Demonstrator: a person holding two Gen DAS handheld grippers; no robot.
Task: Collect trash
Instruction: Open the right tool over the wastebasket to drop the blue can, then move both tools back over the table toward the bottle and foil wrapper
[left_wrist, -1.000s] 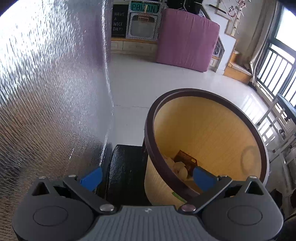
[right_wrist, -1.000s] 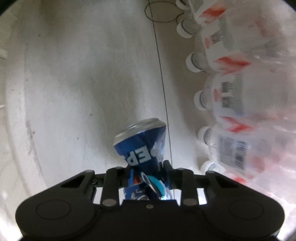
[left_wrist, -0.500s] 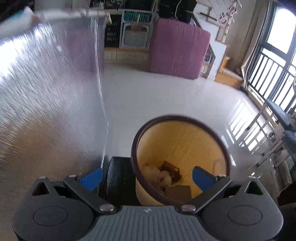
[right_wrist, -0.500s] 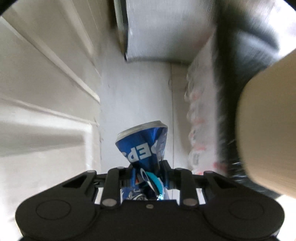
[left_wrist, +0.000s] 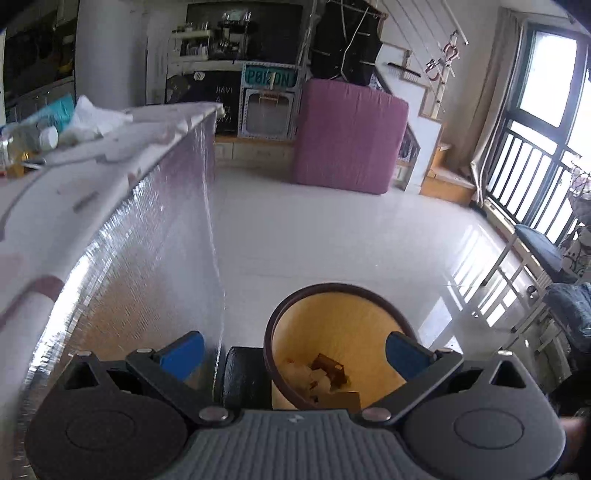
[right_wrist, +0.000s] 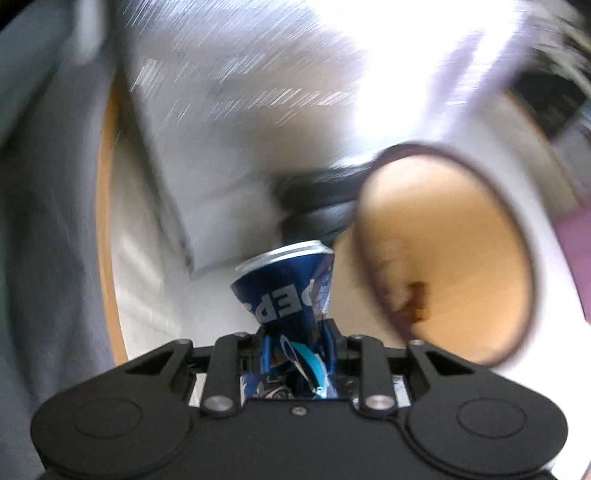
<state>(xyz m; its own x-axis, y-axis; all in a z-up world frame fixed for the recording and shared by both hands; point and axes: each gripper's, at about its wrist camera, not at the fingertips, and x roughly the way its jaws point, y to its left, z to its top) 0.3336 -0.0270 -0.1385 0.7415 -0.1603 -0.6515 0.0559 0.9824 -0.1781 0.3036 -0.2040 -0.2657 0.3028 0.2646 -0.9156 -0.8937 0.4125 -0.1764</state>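
A: The room is a bright living space with a pale glossy floor; a pink mattress leans against the far wall, and a window with dark railings runs along the right side.

B: And the trash?

A: A crushed blue soda can sits pinched in the right gripper. The jaws are closed narrowly on its dented lower half, and its silver top points away from the camera.

B: Where is it relative to the bin?

A: The bin, tan inside with a dark rim, lies just to the right of the can in the right wrist view. That view is heavily blurred, so whether they touch cannot be told. In the left wrist view the bin stands upright on the floor, with crumpled white paper and a brown scrap at its bottom.

B: The other gripper?

A: The left gripper is spread wide with nothing between its blue pads. It hangs above the bin, looking down into it.

B: What surrounds the bin?

A: A black roll stands against the bin's left side. Left of that rises a silvery foil-covered wall of a table, whose white top carries a bottle and crumpled white paper at its far end.
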